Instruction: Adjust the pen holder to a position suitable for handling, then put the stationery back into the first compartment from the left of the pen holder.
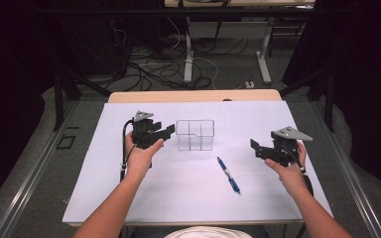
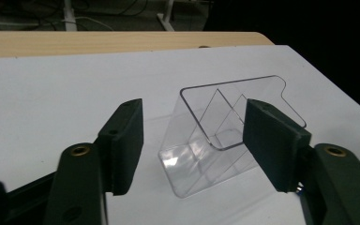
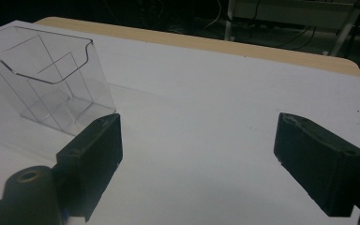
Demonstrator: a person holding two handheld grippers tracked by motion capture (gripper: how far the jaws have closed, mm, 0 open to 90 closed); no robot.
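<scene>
White sheet over wooden table; cables on floor; both tools open, empty.

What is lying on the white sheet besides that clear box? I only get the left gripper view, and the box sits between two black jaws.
Observer: A blue pen lies on the sheet, nearer the person than the clear box.
Operator: Do those jaws grip the box?
Observer: No. From above, the left gripper stands beside the box, apart from it.
Operator: Is there another gripper?
Observer: Yes, the right gripper is held over the sheet's right side, jaws open with nothing between them.
</scene>
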